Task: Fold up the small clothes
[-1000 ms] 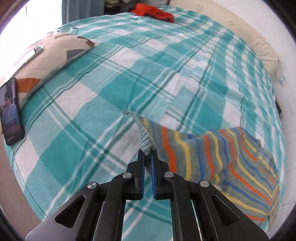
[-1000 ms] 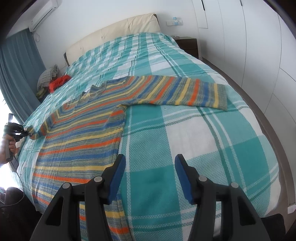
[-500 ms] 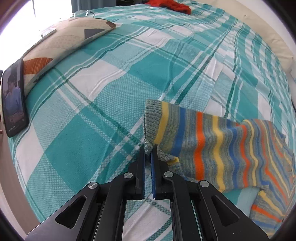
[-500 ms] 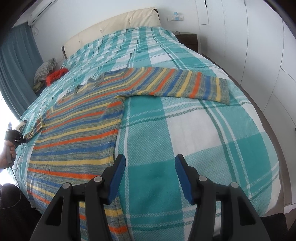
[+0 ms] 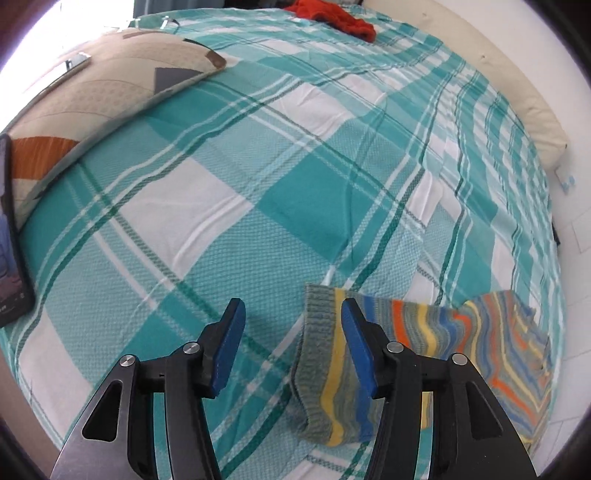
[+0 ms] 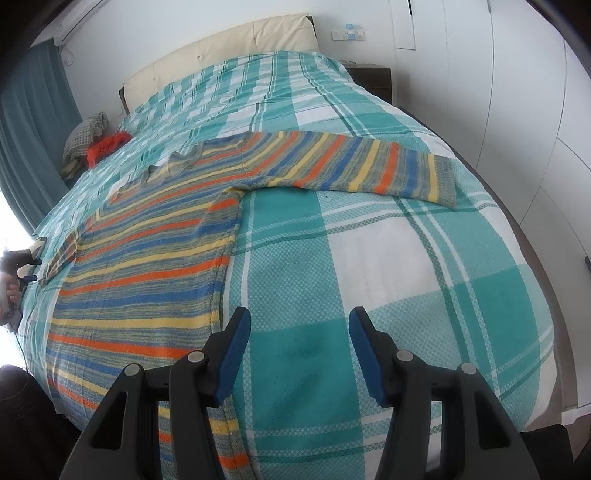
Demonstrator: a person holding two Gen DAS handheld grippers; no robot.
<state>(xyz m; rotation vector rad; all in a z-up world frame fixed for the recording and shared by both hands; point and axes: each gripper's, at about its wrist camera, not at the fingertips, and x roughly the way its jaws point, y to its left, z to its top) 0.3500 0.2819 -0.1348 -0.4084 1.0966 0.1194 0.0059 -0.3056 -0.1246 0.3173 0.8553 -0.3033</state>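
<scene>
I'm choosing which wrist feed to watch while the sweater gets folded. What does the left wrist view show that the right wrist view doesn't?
Only the left wrist view shows the patterned pillow, the phone at the bed's edge, and the open left gripper beside the sleeve cuff.

Only the right wrist view shows the striped sweater spread flat with its other sleeve stretched out, the curtain, and the open right gripper.

Both show the plaid bedspread, the headboard and the red garment.

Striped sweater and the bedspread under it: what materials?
Striped sweater: looks like soft marled knit yarn, matte; ribbed cuff shows knit rows. Bedspread: seems woven cotton-like cloth, matte; waffle-textured weave is visible in the plaid squares.
</scene>
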